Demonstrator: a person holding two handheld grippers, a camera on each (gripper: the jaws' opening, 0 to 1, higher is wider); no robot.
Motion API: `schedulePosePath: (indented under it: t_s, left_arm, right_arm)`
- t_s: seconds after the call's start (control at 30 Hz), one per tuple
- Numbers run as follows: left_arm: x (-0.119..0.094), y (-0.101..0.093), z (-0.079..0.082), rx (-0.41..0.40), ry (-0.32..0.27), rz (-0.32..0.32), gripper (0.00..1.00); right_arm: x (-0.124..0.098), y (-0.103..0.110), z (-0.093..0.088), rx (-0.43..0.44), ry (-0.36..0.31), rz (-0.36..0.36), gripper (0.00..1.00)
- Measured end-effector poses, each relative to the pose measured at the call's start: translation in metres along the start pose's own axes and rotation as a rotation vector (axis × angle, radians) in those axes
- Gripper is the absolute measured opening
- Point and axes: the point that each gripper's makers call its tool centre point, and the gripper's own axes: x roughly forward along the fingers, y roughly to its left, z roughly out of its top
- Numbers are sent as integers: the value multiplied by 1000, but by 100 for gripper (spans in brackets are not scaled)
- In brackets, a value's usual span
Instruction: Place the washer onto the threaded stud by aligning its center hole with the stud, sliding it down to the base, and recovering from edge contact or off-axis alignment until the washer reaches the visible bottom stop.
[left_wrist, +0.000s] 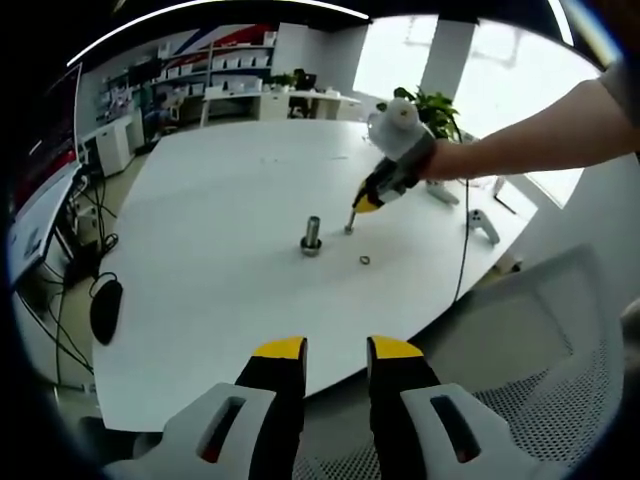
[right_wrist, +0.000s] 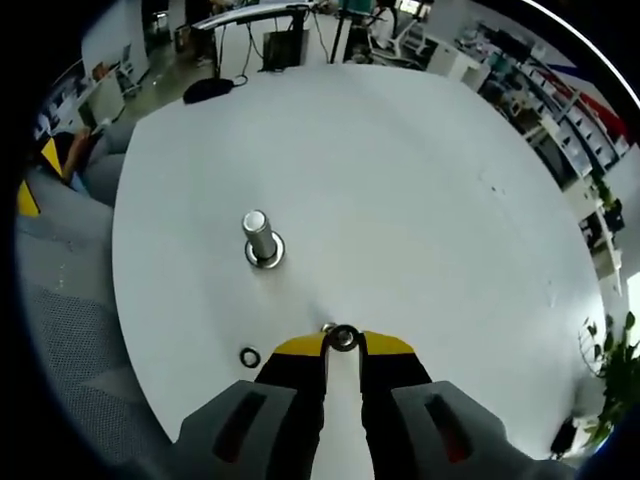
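Right gripper view: the white table (right_wrist: 420, 180) spans most of the frame. The threaded stud (right_wrist: 260, 237) stands upright on its round base at about 10 o'clock from the right gripper (right_wrist: 343, 343), well apart from it. The yellow-tipped jaws are nearly closed, with a narrow gap between them, and a washer (right_wrist: 343, 337) sits pinched at their tips, just above the table surface. A second washer (right_wrist: 250, 356) lies flat on the table at about 9 o'clock from the tips, near the table edge.

Left gripper view: the same table (left_wrist: 200, 290) lies ahead, with a grey mesh chair (left_wrist: 540, 340) at 4 o'clock. A person's forearm (left_wrist: 540, 135) enters from 2 o'clock and carries the right gripper (left_wrist: 366, 205), tips down beside the stud (left_wrist: 312, 236), at about 2 o'clock from it and not touching it. The loose washer (left_wrist: 365, 261) lies at about 4 o'clock from the stud. A white controller (left_wrist: 482, 225) rests near the far table edge. The left gripper (left_wrist: 335, 350) is at 6 o'clock, off the table edge; its jaws stand apart with a clear gap and nothing between them.
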Motion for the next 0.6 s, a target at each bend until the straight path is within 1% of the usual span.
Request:
schedulePosePath:
  t_s: [0.07, 0.23, 0.3, 0.43, 0.6]
  left_arm:
    - [0, 0, 0, -1, 0, 0, 22]
    - [0, 0, 0, -2, -1, 1, 22]
    - [0, 0, 0, -4, -1, 1, 22]
    - [0, 1, 0, -2, 0, 1, 22]
    - [1, 0, -2, -1, 10, -1, 22]
  right_arm:
    - [2, 0, 0, -5, 3, 4, 13]
    - [12, 2, -5, -10, 39, 18, 14]
    - [16, 4, -12, 5, 73, 30, 14]
    - [28, 6, -19, 3, 91, 39, 14]
    - [35, 16, -26, 15, 117, 60, 14]
